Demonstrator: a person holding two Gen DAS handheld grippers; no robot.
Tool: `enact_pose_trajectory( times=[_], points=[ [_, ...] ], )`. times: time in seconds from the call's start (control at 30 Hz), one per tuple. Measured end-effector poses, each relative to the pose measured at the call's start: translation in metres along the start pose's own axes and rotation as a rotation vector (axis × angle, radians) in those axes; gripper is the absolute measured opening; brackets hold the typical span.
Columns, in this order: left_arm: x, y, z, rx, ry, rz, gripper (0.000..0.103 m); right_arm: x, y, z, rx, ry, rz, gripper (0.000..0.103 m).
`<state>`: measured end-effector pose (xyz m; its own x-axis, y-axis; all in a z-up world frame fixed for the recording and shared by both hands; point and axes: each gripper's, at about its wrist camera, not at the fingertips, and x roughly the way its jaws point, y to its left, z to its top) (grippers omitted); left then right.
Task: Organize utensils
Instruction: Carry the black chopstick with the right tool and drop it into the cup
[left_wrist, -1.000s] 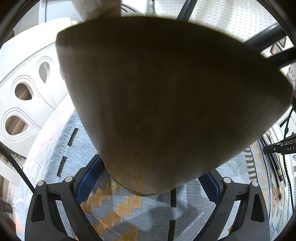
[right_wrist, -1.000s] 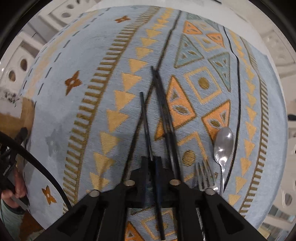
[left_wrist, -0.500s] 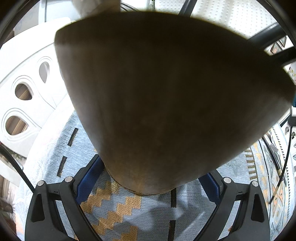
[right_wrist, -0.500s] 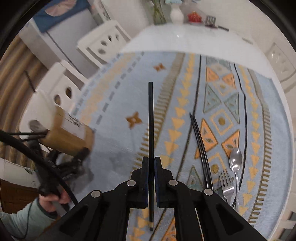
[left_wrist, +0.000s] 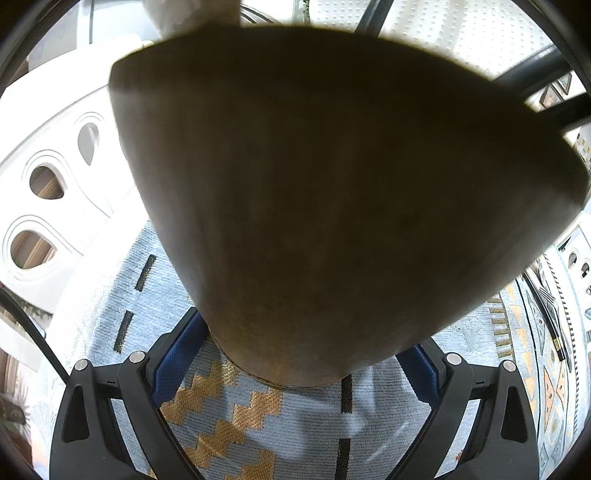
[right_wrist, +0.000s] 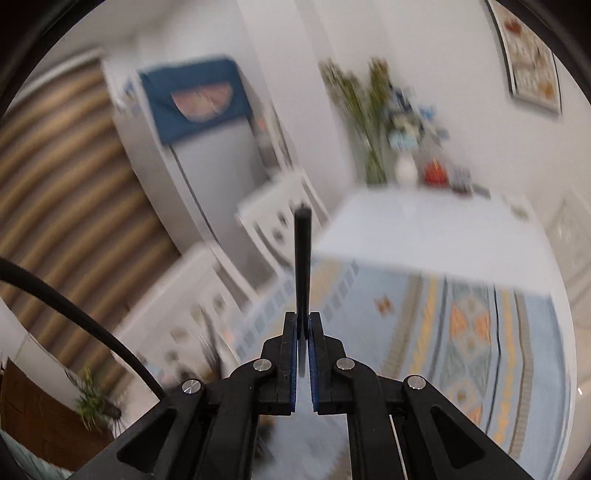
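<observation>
Chopstick (right_wrist: 303, 266) in right view only

Brown holder (left_wrist: 332, 206): fills most of the left wrist view, hides the counter beyond it; its contents cannot be seen.
Black chopstick (right_wrist: 303, 266): near end hidden between the right gripper (right_wrist: 303, 332) pads.
Far room, chairs, vase (right_wrist: 405, 170): motion-blurred.
Patterned cloth (right_wrist: 461, 325): detail smeared.

We note a home dining room; white table (right_wrist: 424, 229) under a patterned cloth (right_wrist: 461, 332), white cut-out chairs (left_wrist: 55, 184). Vased flowers (right_wrist: 373, 122); framed picture (right_wrist: 528, 55).
</observation>
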<state>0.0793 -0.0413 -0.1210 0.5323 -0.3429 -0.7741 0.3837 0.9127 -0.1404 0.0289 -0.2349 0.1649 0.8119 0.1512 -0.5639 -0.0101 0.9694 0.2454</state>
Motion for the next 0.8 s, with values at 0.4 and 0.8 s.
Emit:
enact_pose_trajectory(
  times=[0.4,0.8],
  points=[
    [0.001,0.002,0.0,-0.001,0.0,0.0,0.097,0.011,0.068,0.028,-0.095,-0.044,0.187,0.005],
    [0.001,0.001,0.0,-0.001,0.0,0.001,0.097,0.066,0.081,-0.019,-0.132,0.134,0.2,0.005]
  ],
)
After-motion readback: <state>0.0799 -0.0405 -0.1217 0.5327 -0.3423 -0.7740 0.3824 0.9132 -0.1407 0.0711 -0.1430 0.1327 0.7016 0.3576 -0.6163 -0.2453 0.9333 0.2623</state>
